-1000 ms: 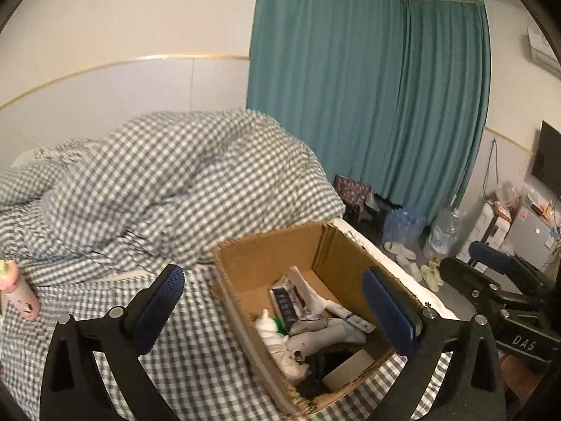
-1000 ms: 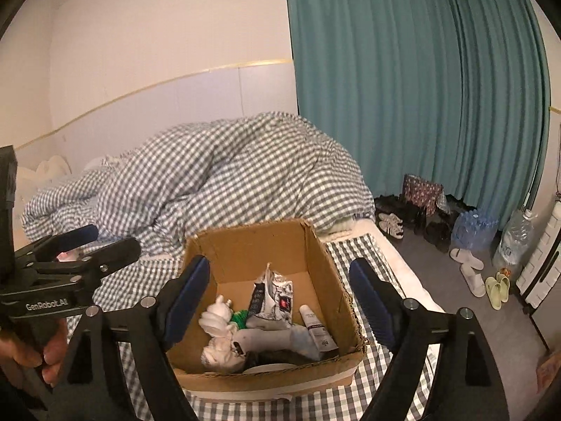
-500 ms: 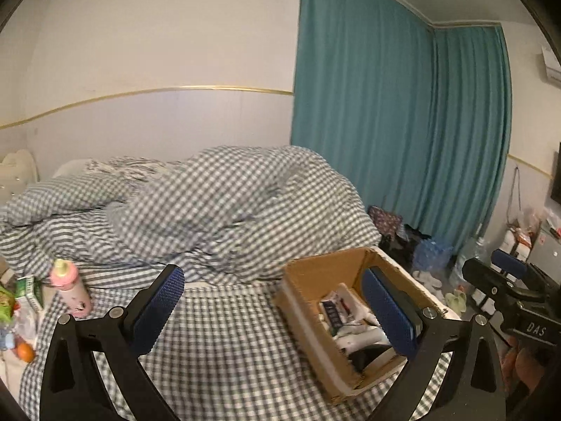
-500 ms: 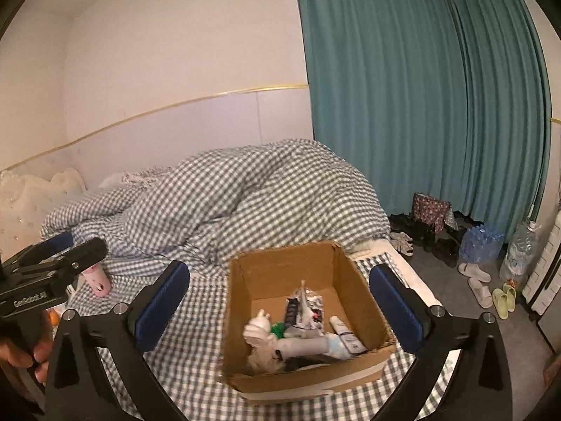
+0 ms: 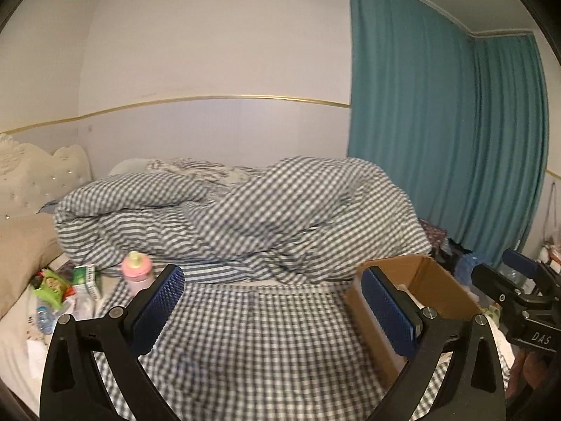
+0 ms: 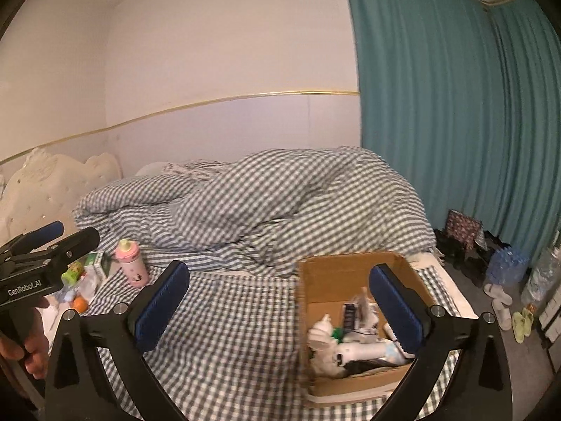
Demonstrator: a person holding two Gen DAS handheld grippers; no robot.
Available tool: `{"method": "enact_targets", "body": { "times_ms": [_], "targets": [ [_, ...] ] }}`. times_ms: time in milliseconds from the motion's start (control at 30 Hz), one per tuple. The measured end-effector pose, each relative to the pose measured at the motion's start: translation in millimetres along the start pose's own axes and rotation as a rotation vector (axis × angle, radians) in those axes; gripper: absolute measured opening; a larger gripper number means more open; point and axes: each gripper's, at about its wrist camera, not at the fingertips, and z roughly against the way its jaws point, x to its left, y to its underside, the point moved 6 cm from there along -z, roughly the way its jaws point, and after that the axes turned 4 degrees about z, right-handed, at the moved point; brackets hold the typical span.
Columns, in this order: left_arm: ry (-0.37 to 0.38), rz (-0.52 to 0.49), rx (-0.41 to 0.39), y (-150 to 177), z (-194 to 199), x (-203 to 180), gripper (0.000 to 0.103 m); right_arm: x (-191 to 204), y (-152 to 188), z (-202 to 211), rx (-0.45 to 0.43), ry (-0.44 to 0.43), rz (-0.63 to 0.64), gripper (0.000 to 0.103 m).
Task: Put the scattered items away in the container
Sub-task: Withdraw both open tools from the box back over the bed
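Cardboard box (image 6: 354, 319), already part-filled with a white bottle, packets and other bits, sits on the gingham-covered bed (image 6: 228, 333), behind the right finger of the right tongs (image 6: 280, 308). Those tongs have just been opening and now stand wide with nothing between them; the left tongs (image 5: 277, 310) gape wide and empty too. Ahead and to the left of both pairs waits the remaining clutter: a pink bottle (image 5: 136, 270), a green-and-white carton (image 5: 87, 279), a green packet (image 5: 51, 286) and a small orange (image 6: 80, 304).

The next pick, by this reading, is the upright pink bottle: approach level, straddle its body below the cap, and close squarely so that it does not topple on the soft bedding.

Motion blur smears the cloth and box; labels cannot be read, and the clutter's far edge is cut off.
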Motion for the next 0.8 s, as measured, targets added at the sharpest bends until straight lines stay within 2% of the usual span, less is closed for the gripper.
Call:
{"method": "enact_targets", "body": {
  "times_ms": [467,800],
  "targets": [
    [-0.134,0.068,-0.017,3,37,81,0.103,85,-4,-3,0.0,-0.103,0.086,0.103],
    [-0.156,0.068,-0.029,5,53,89,0.103,106,-1,0,0.002,-0.126,0.106,0.103]
  ]
}}
